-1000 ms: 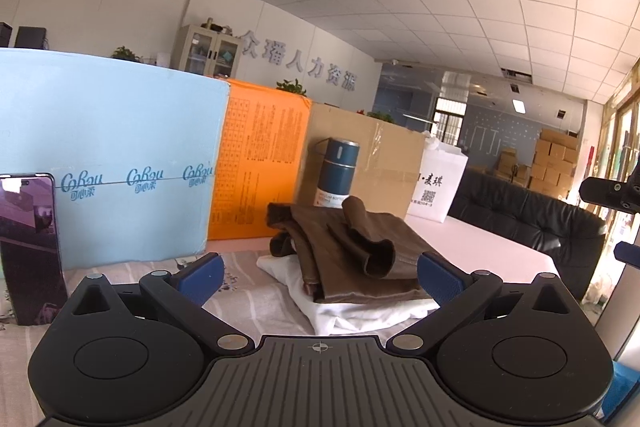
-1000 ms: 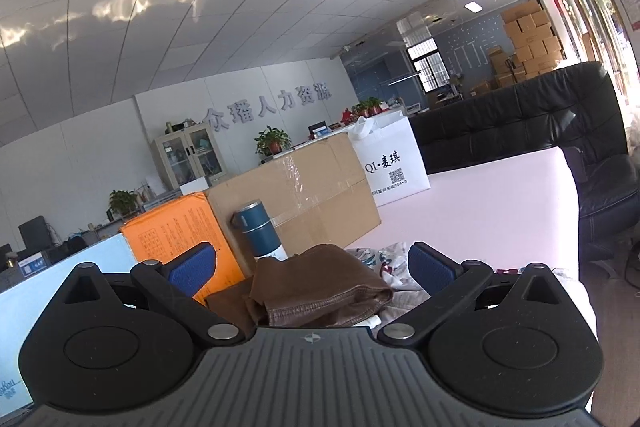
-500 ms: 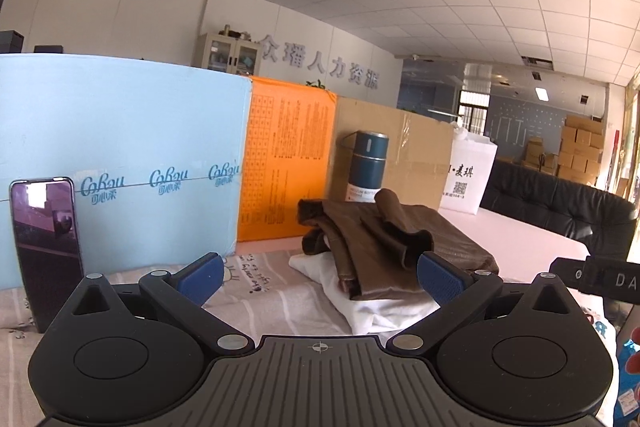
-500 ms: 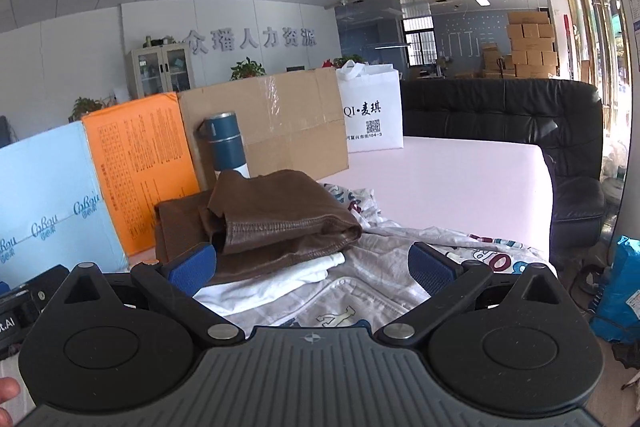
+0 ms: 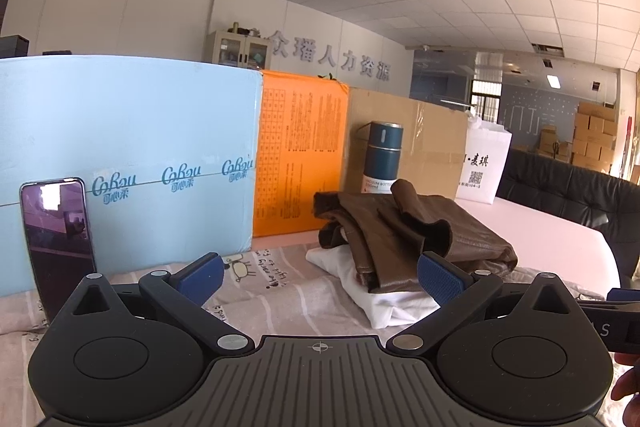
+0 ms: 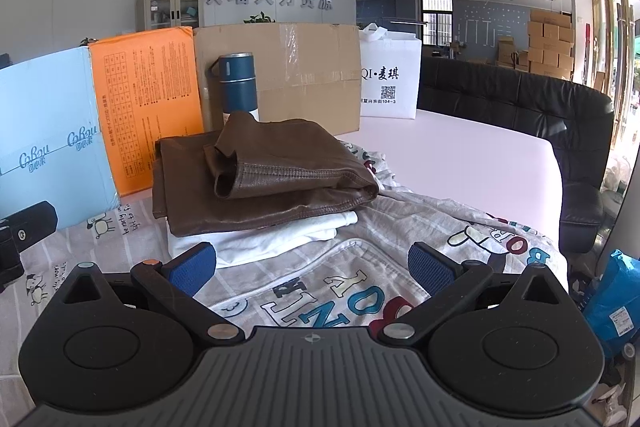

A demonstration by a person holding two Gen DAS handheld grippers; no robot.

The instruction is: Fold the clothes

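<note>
Left tongs and right tongs: both spread wide, empty. Brown garment atop white garment; loose cuff risked unfolding if snagged.

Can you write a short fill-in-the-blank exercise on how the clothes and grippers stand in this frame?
1. The brown garment lies folded on top of a ____ garment.
2. Both the left gripper and the right gripper are ____.
3. The blue bottle stands ____ the clothes stack.
4. A phone leans against the light ____ box.

Missing words: white; open; behind; blue
</note>
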